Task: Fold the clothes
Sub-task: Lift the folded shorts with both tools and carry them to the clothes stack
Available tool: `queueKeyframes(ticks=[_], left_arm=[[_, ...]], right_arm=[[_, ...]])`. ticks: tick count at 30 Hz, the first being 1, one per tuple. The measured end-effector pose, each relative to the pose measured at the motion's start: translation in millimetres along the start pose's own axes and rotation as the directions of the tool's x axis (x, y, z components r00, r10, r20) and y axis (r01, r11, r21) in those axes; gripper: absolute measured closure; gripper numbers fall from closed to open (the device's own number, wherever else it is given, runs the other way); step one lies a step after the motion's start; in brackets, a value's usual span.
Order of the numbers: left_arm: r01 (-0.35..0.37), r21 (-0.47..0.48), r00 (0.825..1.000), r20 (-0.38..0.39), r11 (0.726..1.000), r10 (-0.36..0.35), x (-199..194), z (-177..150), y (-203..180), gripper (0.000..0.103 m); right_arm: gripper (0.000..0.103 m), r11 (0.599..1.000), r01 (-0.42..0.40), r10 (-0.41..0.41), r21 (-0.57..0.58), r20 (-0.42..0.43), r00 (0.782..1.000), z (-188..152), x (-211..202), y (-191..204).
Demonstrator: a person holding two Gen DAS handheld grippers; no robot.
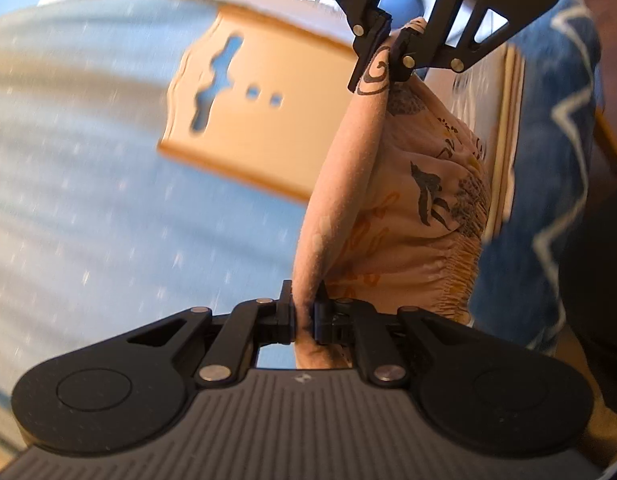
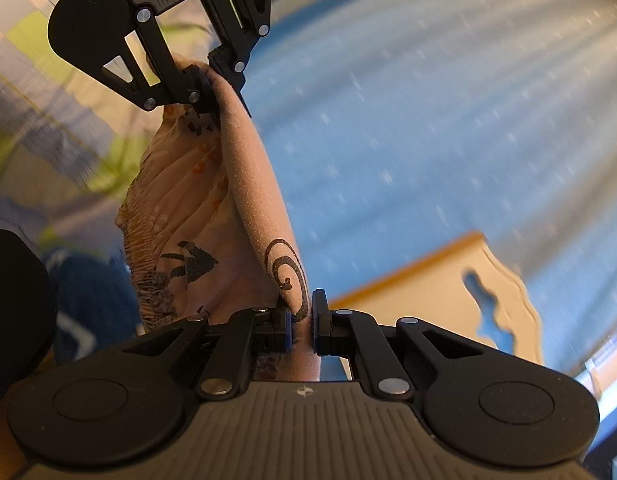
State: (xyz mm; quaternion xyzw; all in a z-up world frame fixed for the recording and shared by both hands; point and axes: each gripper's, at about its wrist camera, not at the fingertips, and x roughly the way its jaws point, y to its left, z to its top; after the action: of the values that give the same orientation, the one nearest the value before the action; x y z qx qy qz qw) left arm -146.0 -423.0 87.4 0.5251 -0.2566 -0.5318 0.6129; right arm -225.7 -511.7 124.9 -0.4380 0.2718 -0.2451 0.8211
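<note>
A blue bedsheet (image 1: 108, 200) with small pale flecks fills the background of both views, blurred. On it lies a tan wooden board (image 1: 264, 120) with a wavy cut-out slot and two small square holes. Beside the person's blue zigzag-patterned trousers (image 1: 548, 160), a peach printed garment (image 1: 408, 208) with a shirred elastic edge hangs stretched in the air between the two tools, clear of the sheet. The left gripper (image 1: 304, 320) has its jaws pressed together on one end of the folded fabric edge. The right gripper (image 2: 302, 322) pinches the other end, right by a black spiral print (image 2: 286, 268).
</note>
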Motion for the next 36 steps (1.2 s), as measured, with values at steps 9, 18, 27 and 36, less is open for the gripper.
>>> queueKeyframes(ticks=[9,18,27,36], left_arm=[[0.064,0.019,0.994,0.086,0.998,-0.066,70.8,63.6,0.5,0.095],[-0.073,0.01,0.984,0.165,0.997,0.071,154.8,107.7,23.9,0.095],[0.277,0.059,0.959,0.055,0.959,-0.28,197.1,70.9,-123.0,0.094],[0.191,0.035,0.979,0.061,0.981,-0.192,180.5,39.4,-114.1,0.074]], right_arm=[[0.097,0.998,0.018,-0.012,0.055,-0.107,0.994,-45.1,34.1,-45.5],[0.097,0.972,0.235,-0.234,0.004,-0.094,0.968,-89.9,89.9,-93.9],[0.096,0.995,-0.095,0.097,0.022,-0.281,0.955,-168.7,112.3,28.8],[0.081,0.998,-0.054,0.042,-0.034,-0.292,0.955,-188.0,83.6,32.9]])
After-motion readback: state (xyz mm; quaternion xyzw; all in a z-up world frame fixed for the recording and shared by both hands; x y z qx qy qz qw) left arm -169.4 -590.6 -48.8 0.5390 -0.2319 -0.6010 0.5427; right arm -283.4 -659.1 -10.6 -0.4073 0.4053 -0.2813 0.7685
